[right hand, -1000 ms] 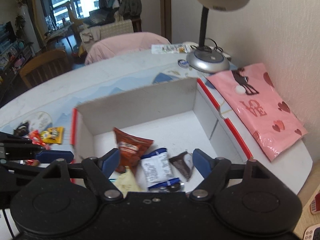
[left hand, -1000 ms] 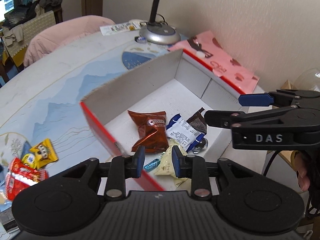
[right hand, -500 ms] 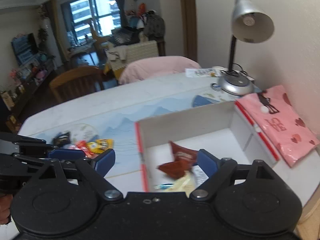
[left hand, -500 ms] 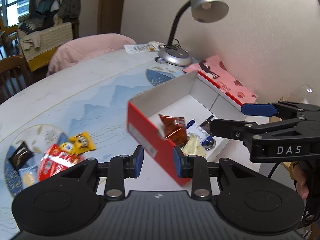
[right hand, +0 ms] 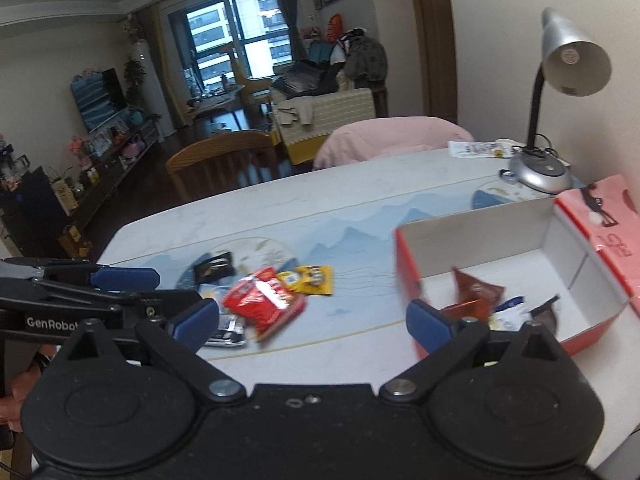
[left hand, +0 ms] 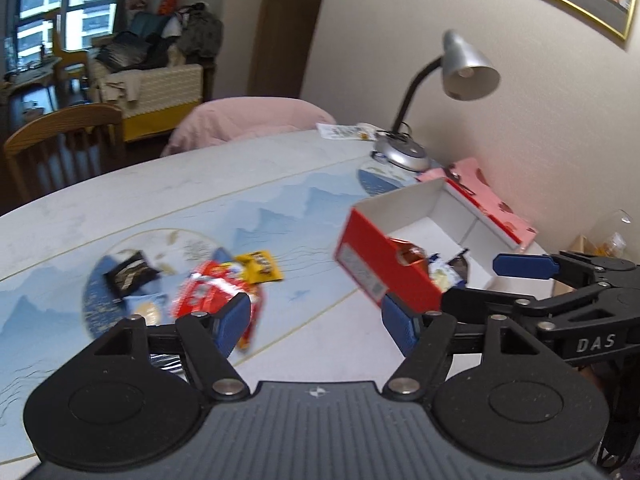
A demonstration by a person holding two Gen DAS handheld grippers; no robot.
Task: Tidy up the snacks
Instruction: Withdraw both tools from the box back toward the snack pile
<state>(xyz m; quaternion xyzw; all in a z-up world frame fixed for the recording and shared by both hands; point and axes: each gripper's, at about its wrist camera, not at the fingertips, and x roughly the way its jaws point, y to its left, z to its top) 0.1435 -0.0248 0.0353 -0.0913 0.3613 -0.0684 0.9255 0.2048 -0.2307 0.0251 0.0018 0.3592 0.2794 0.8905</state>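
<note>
A red cardboard box (left hand: pixel 376 264) (right hand: pixel 476 228) with a white inside stands on the table at the right and holds several snack packets, among them a brown one (right hand: pixel 476 292). Loose snacks lie in a pile to its left: a red packet (left hand: pixel 208 292) (right hand: pixel 264 300), a yellow one (left hand: pixel 260 266) (right hand: pixel 312 278) and a black one (left hand: pixel 130 274) (right hand: pixel 214 266). My left gripper (left hand: pixel 316 324) is open and empty, above the table between pile and box. My right gripper (right hand: pixel 312 320) is open and empty, also between them.
A grey desk lamp (left hand: pixel 460 80) (right hand: pixel 560 92) stands at the table's far right by the wall. A pink gift bag (right hand: pixel 604 220) lies behind the box. A pink-covered chair (left hand: pixel 248 120) and a wooden chair (right hand: pixel 224 164) stand at the far edge.
Both grippers have pulled back from over the box and swung left toward the snack pile. My left gripper's jaws have opened from nearly shut to wide.
</note>
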